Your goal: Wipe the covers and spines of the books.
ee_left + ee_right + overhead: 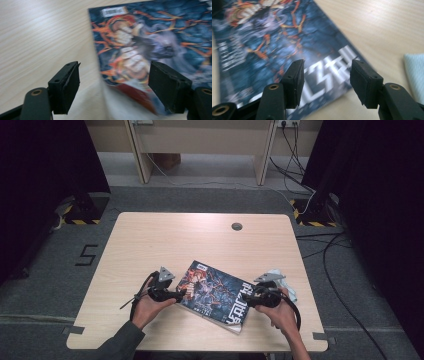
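While the left gripper (181, 294) sits at the near left edge of the book (216, 296), its two black jaws stand wide apart, and in the left gripper view (113, 86) the book's (155, 45) lifted, blurred corner lies between them with neither pad pressing on it. The right gripper (248, 297) is at the book's opposite, right-hand end, over the large pale lettering; in the right gripper view (325, 81) its jaws are parted about halfway, hanging just above the cover (274, 50) and gripping nothing.

The book lies face up and skewed on the near half of the wooden table (150, 245), between the two hands, its dark blue cover marked with orange streaks and a white barcode label (113, 11) at the far corner. Just beyond the right gripper, a pale blue cloth (284, 281) lies on the table close to the book's right end; its edge shows at the right of the right gripper view (415, 72). A small round grommet hole (237, 226) sits near the table's far edge, well apart from everything. Nothing stands between either gripper and the book.
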The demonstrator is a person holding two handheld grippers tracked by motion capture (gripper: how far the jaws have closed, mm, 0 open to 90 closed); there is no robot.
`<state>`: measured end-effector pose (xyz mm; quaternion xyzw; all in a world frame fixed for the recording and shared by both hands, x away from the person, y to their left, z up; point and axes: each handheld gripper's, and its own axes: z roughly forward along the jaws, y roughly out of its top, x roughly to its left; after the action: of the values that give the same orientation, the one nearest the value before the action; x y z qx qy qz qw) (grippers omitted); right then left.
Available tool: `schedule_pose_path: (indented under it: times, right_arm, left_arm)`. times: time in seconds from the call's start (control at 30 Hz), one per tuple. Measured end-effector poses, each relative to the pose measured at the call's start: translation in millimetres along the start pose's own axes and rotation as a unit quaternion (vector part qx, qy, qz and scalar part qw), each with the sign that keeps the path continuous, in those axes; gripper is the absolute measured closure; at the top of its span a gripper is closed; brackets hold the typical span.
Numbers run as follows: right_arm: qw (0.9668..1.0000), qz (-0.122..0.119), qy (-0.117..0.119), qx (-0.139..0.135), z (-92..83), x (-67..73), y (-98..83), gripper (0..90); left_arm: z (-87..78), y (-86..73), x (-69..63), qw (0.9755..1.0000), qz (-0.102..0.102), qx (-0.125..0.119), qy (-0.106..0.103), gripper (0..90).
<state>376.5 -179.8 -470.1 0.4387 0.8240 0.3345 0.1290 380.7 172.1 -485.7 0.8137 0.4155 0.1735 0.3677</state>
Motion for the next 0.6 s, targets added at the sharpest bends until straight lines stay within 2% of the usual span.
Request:
schedule_pose_path:
  times: [0.03, 0.07, 0.13, 0.2, 0.27, 0.3, 0.4, 0.43, 0.5, 0.6]
  right_arm:
    - [1.0, 0.0, -0.002, 0.002, 5.2, -3.7, 4.3, 45.8]
    - [1.0, 0.001, -0.006, 0.002, 10.4, -7.1, 8.8, 46.0]
    - [0.9999, -0.004, 0.002, 0.009, 20.1, -12.8, 17.5, 45.9]
    - [0.9999, -0.002, 0.001, 0.012, 27.7, -17.0, 24.2, 45.5]
    - [0.9997, -0.002, 0.005, 0.022, 35.8, -20.9, 30.3, 43.8]
    - [0.9995, -0.006, 0.011, 0.028, 41.5, -23.8, 33.1, 43.3]
    - [0.9987, -0.006, 0.021, 0.047, 50.0, -26.1, 33.2, 42.3]
    - [0.9985, -0.009, 0.017, 0.051, 51.7, -24.5, 32.0, 42.2]
    - [0.9983, -0.024, 0.012, 0.051, 51.8, -22.1, 29.0, 42.4]
    - [0.9977, -0.023, 0.015, 0.062, 45.7, -18.5, 23.9, 43.2]
  left_arm:
    - [-4.7, -1.0, -6.3, 0.9999, 0.005, -0.001, -0.009, 25.0]
    - [-8.2, -4.1, -15.3, 0.9993, -0.001, -0.002, -0.038, 25.3]
    - [-10.4, -10.2, -27.0, 0.9976, -0.008, 0.001, -0.069, 26.4]
    - [-9.3, -18.0, -40.2, 0.9952, -0.006, 0.019, -0.095, 27.6]
    - [-5.4, -24.8, -52.3, 0.9936, 0.007, 0.032, -0.108, 28.6]
    - [-4.8, -24.9, -54.5, 0.9939, 0.011, 0.032, -0.105, 28.1]
    - [-2.1, -21.6, -53.2, 0.9936, 0.003, 0.033, -0.108, 28.4]
    - [-0.4, -21.4, -51.4, 0.9941, 0.004, 0.032, -0.103, 28.9]
    - [2.7, -20.2, -47.5, 0.9947, 0.0, 0.029, -0.099, 29.3]
    - [6.9, -17.2, -41.0, 0.9955, 0.005, 0.028, -0.091, 29.7]
